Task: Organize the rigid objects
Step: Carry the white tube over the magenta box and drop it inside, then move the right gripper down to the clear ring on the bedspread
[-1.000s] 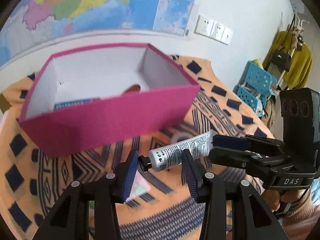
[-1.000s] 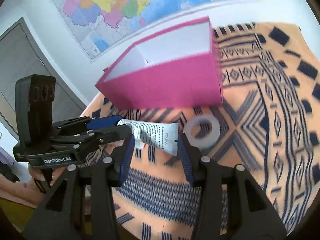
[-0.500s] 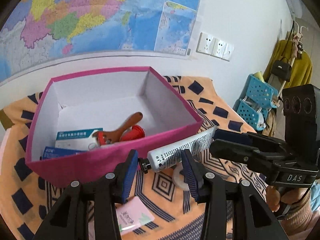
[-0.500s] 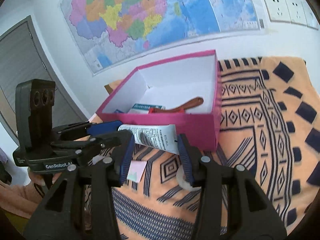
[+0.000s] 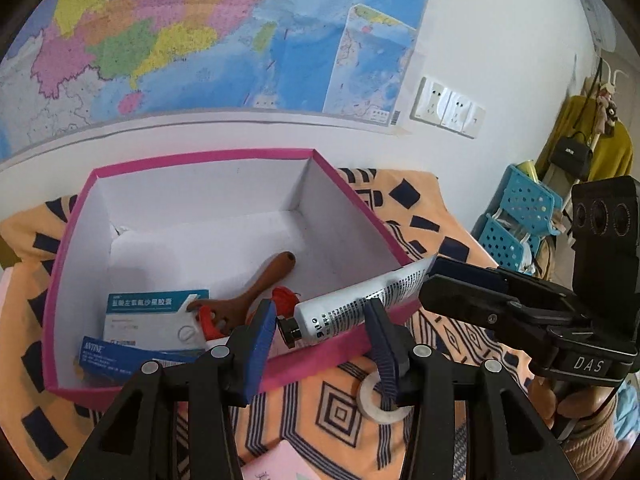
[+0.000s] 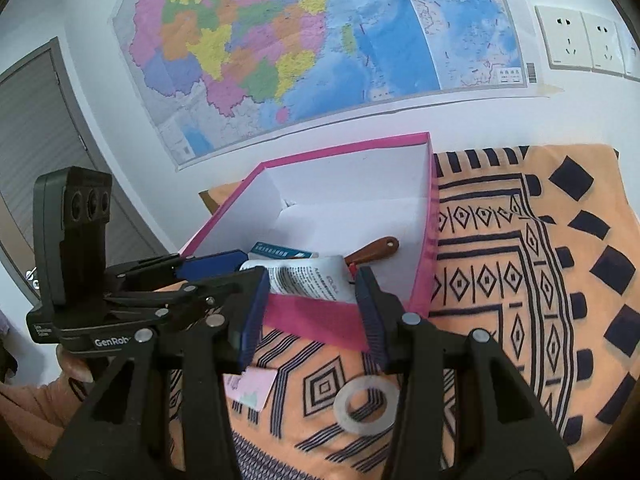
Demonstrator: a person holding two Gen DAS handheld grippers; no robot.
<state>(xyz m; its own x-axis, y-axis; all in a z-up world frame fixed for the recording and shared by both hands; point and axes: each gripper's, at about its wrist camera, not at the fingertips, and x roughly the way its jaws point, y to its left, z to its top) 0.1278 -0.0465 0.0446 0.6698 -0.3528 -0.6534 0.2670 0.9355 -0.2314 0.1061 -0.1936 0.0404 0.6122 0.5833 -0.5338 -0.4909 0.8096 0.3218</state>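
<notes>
A white tube (image 5: 348,308) with a black cap hangs over the near wall of the pink box (image 5: 200,158), held at both ends. My left gripper (image 5: 320,316) has the cap end between its blue pads; its jaws are just beginning to open, the tube still between them. My right gripper (image 5: 434,276) is shut on the flat crimped end. In the right wrist view the tube (image 6: 304,276) spans my right gripper (image 6: 310,292), and the left gripper (image 6: 248,266) comes in from the left. The box (image 6: 344,146) holds a wooden-handled tool (image 5: 264,284) and medicine cartons (image 5: 152,316).
A white tape ring (image 5: 382,400) (image 6: 366,406) lies on the orange patterned cloth (image 6: 540,280) in front of the box. A pink card (image 6: 250,390) lies to its left. A wall with a map stands behind the box. Blue baskets (image 5: 520,212) stand at right.
Both grippers have risen with the tube and moved toward the box. The tube, earlier low in front of the box wall, now sits over its near rim, and the box's inside shows.
</notes>
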